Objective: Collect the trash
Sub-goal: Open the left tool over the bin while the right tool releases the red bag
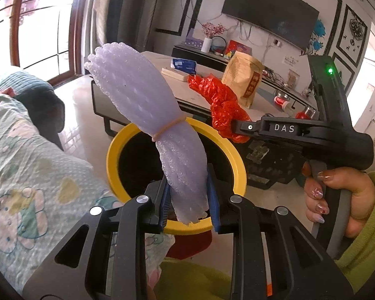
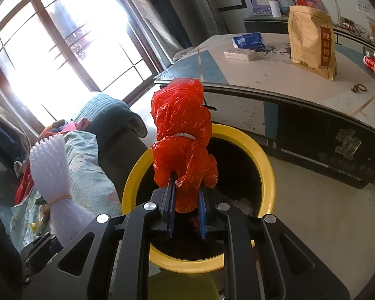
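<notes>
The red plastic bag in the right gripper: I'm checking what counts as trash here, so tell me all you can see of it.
The red plastic bag is thin, crinkled, glossy film bunched into a lump and cinched at its middle by a pale band. Its lower end is pinched between the blue pads of the right gripper, and the rest stands up above the jaws. It hangs over the dark opening of the yellow-rimmed bin and touches nothing else in view.
</notes>
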`<state>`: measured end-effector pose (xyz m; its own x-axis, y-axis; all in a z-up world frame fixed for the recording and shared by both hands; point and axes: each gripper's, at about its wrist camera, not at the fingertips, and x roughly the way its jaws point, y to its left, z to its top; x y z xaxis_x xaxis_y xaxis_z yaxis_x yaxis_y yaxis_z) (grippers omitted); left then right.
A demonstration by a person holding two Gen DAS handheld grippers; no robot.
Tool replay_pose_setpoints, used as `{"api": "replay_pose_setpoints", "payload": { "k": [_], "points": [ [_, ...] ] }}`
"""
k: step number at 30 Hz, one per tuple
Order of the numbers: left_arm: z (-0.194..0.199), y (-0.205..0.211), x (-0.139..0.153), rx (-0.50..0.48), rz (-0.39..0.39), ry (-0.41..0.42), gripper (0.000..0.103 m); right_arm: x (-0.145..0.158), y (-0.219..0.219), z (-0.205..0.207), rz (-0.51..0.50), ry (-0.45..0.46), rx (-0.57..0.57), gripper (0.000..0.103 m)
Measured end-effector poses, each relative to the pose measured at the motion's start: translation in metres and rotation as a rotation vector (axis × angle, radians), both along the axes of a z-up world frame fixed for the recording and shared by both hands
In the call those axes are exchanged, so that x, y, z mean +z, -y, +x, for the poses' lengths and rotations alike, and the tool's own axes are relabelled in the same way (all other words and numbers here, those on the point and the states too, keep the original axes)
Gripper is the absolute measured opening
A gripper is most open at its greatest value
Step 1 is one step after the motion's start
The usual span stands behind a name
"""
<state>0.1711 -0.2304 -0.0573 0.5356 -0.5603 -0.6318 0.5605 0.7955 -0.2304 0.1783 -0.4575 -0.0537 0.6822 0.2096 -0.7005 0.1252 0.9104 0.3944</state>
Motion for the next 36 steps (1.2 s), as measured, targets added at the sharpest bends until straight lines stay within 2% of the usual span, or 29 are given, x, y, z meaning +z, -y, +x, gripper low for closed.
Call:
{"api": "replay_pose_setpoints", "payload": {
  "k": [6,15,17,18,19,21,23,25,30,36],
  "points": [
    [0.012,0.017,-0.014,-0.038,0.012,-0.033,0.020,-0.007,0.007,0.001,0.017,-0.024,-0.014,0.015],
    [0.025,0.030,-0.029,-0.044,0.028,-0.074,0.023,-0.018,0.010,0.005,0.036,-0.060,0.000,0.018],
    [0.027,0.030,-0.032,-0.044,0.024,-0.085,0.025,-0.020,0.008,0.006,0.043,-0.069,0.007,0.024],
    [0.028,0.031,-0.032,-0.045,0.024,-0.082,0.029,-0.021,0.007,0.006,0.045,-0.072,0.005,0.032],
    [0.028,0.031,-0.032,-0.044,0.026,-0.078,0.031,-0.021,0.008,0.006,0.049,-0.070,-0.002,0.035],
    [0.028,0.031,-0.032,-0.042,0.022,-0.081,0.046,-0.019,0.008,0.005,0.051,-0.053,-0.007,0.045],
    [0.028,0.031,-0.031,-0.041,0.014,-0.087,0.055,-0.016,0.008,0.005,0.034,-0.038,-0.016,0.049],
    [0.027,0.030,-0.030,-0.034,0.018,-0.080,0.059,-0.014,0.008,0.004,0.023,-0.028,-0.022,0.051],
    [0.024,0.019,-0.025,-0.001,-0.012,-0.090,0.089,-0.012,0.010,0.002,0.013,-0.021,-0.048,0.062],
    [0.022,0.006,-0.016,0.048,-0.030,-0.082,0.092,-0.005,0.010,-0.001,0.000,0.009,-0.070,0.072]
  ]
}}
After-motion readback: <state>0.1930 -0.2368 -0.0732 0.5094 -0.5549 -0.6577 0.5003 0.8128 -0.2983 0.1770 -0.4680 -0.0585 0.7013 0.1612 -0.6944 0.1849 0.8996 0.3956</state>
